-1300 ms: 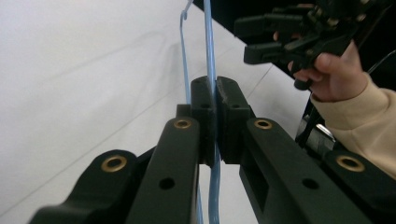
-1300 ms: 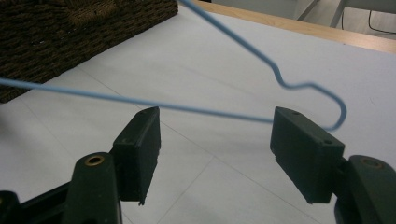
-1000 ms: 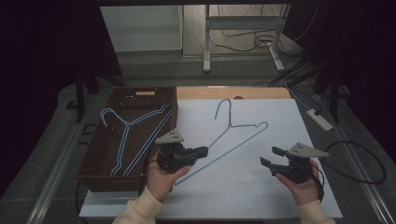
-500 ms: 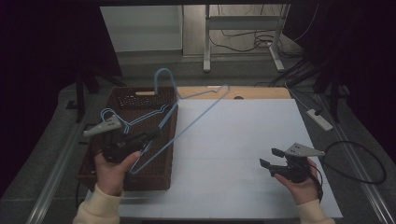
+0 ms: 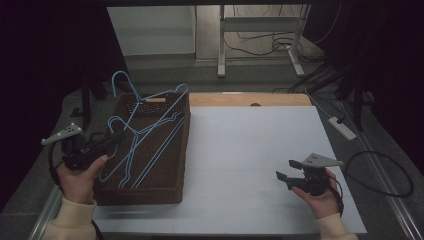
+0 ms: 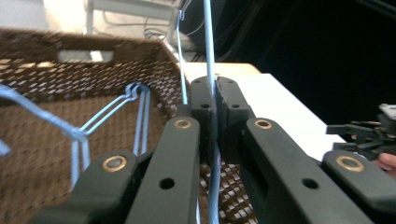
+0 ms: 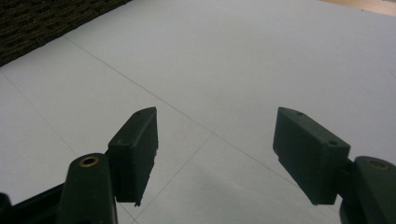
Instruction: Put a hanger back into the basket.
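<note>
Your left gripper (image 5: 112, 140) hangs over the left rim of the brown woven basket (image 5: 165, 192), which sits along the desk's left edge, and its jaws are clamped tight on the thin wire of a light blue hanger (image 5: 131, 102). That hanger stands tilted above the basket, its hook rising past the far left corner, while a second blue hanger (image 5: 150, 150) lies flat inside on the weave. The basket walls are an open, coarse lattice with a cut-out handle (image 5: 153, 100) in the far wall. To the right, the white sheet (image 5: 250, 150) covering the desk is smooth, faintly creased in straight lines, and bare all the way to your right gripper (image 5: 284, 170) near the front right corner, so you have wide room there. The right gripper's jaws stand far apart with nothing between them. Your left gripper view brings the pinch up close: the two black pads (image 6: 204, 109) meet on the wire (image 6: 208, 42), which runs straight up between them, a detail too small to read from the high view. Your right gripper view shows the spread pads (image 7: 137, 149) over plain white sheet, with the basket's edge (image 7: 42, 23) at its upper left corner.
</note>
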